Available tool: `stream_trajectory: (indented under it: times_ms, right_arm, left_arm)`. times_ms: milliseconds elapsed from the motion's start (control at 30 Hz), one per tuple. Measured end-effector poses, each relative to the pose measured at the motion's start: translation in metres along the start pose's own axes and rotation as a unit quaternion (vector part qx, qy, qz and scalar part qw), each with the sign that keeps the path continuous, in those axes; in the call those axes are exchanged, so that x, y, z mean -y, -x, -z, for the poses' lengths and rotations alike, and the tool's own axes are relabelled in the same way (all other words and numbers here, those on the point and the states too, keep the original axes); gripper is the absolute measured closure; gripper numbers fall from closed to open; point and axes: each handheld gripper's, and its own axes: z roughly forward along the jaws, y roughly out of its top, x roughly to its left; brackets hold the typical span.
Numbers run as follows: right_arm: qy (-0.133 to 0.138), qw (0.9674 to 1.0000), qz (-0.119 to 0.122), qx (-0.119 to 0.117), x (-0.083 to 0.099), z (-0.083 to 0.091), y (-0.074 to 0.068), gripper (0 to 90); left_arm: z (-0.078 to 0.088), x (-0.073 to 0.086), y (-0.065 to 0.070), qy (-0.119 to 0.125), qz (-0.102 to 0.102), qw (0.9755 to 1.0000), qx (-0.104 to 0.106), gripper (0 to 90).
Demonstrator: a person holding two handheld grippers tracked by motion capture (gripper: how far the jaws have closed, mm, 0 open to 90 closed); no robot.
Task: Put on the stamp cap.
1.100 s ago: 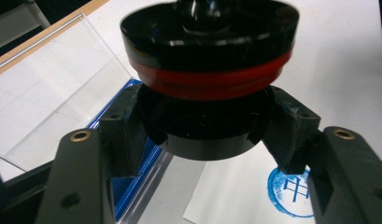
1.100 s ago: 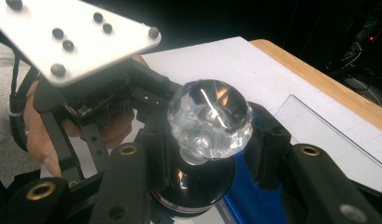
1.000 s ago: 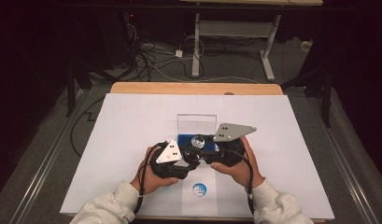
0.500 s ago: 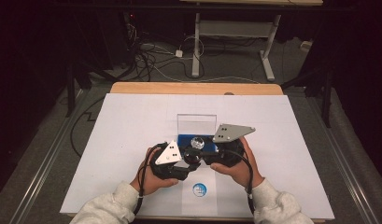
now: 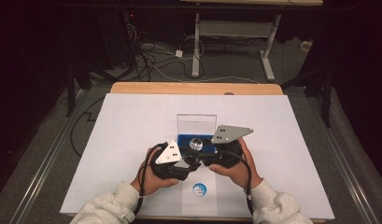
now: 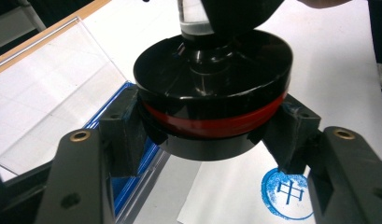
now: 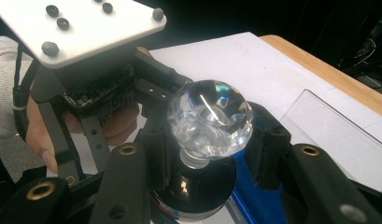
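A faceted clear crystal (image 7: 209, 119) stands on a neck above a round black base with a red band (image 6: 212, 107). My left gripper (image 6: 209, 140) is shut on that base, its pads (image 6: 121, 130) pressed on both sides. My right gripper (image 7: 212, 149) is shut around the crystal, one jaw on each side of its lower half. In the high view both hands meet at mid-table, the crystal (image 5: 195, 143) between the left gripper (image 5: 191, 162) and the right gripper (image 5: 203, 156). The piece is held just in front of a blue tray (image 5: 184, 139).
A clear lid (image 5: 196, 123) stands upright behind the blue tray. A white sheet (image 5: 132, 121) covers the wooden table (image 5: 193, 88). A round blue stamp (image 5: 199, 189) is printed near the front edge. Cables and a desk frame lie on the floor beyond.
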Motion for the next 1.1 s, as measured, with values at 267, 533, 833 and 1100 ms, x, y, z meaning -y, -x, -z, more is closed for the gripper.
stream_trajectory:
  times_ms: [267, 533, 833, 1100]
  right_arm:
    - [0.005, 1.0000, 0.000, 0.003, 0.0021, -0.0011, 0.0000, 56.8]
    - [0.010, 0.9999, 0.005, 0.004, 0.0049, -0.0020, -0.0001, 56.8]
    - [0.024, 0.9996, -0.013, -0.005, 0.0083, 0.0000, 0.0032, 56.8]
    - [0.017, 0.9995, -0.019, -0.017, 0.0102, -0.0007, 0.0049, 56.9]
  left_arm:
    - [-0.0004, 0.0009, -0.0008, 0.001, 0.004, 1.0000, 0.000, 36.6]
    - [0.0015, 0.0011, -0.0023, 0.003, 0.010, 0.9999, -0.003, 36.6]
    - [0.0038, 0.0004, -0.0009, 0.008, 0.005, 0.9999, -0.010, 36.7]
    - [0.0048, -0.0005, 0.0000, -0.010, -0.019, 0.9997, -0.015, 36.6]
